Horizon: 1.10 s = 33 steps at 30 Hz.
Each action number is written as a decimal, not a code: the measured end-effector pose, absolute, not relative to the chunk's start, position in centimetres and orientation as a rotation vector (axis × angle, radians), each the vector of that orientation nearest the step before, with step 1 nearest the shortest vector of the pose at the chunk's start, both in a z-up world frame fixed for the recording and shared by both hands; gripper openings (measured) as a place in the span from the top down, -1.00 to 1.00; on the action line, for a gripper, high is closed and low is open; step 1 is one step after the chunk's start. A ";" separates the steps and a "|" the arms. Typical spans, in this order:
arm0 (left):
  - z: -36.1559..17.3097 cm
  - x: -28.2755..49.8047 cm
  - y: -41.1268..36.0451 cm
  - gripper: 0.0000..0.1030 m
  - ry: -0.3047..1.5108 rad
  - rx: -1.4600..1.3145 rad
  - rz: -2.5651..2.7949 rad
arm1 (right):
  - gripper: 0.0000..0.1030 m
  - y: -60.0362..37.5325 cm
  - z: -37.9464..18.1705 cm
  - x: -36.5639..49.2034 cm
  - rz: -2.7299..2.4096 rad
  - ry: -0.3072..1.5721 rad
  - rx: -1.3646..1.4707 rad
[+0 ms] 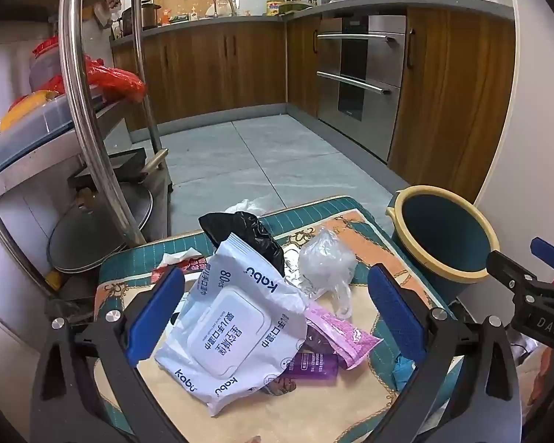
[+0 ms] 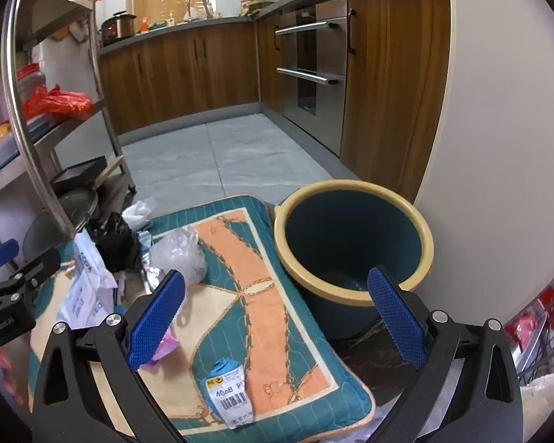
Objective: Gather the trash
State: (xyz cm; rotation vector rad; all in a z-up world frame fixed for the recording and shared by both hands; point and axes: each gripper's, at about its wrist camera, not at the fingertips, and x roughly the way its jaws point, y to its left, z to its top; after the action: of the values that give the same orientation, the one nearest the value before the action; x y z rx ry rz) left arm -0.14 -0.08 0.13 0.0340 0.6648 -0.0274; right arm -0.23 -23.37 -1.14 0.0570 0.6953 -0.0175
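Observation:
Trash lies on a teal and orange mat [image 1: 358, 221] [image 2: 255, 295]. A white wet-wipe pack [image 1: 232, 332] [image 2: 85, 288] lies between the wide-apart fingers of my left gripper [image 1: 277, 317], which is open and hovers above it. Behind the pack are a black bag [image 1: 247, 232] [image 2: 114, 240], a clear plastic bag [image 1: 325, 258] [image 2: 177, 251], a pink wrapper [image 1: 339, 336] and a purple packet [image 1: 314, 363]. A blue roll with a barcode label [image 2: 229, 391] lies under my open right gripper [image 2: 277, 317]. The teal bin with a yellow rim [image 1: 443, 232] [image 2: 354, 236] stands empty to the right of the mat.
A steel rack [image 1: 92, 110] [image 2: 29, 110] with a red bag, pot lids and trays stands at the left. Wooden cabinets and an oven [image 1: 362, 74] [image 2: 310, 66] line the back and right. A white wall [image 2: 498, 147] sits close behind the bin. Grey tile floor [image 1: 258, 155] lies beyond the mat.

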 end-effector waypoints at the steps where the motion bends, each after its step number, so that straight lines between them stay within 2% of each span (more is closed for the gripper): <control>1: 0.2 -0.2 -0.2 -0.90 0.659 0.037 -0.030 | -0.91 -23.4 -1.1 -0.2 -0.014 0.697 0.062; 33: -0.2 0.1 0.3 -0.90 0.682 0.027 -0.008 | -0.91 -23.7 -1.5 -0.1 -0.030 0.723 0.064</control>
State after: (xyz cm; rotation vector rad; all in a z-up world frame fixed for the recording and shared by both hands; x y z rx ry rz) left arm 0.06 0.25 -0.25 0.0272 0.6819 -0.0079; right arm -0.06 -23.65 -1.46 0.0645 0.7231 -0.0303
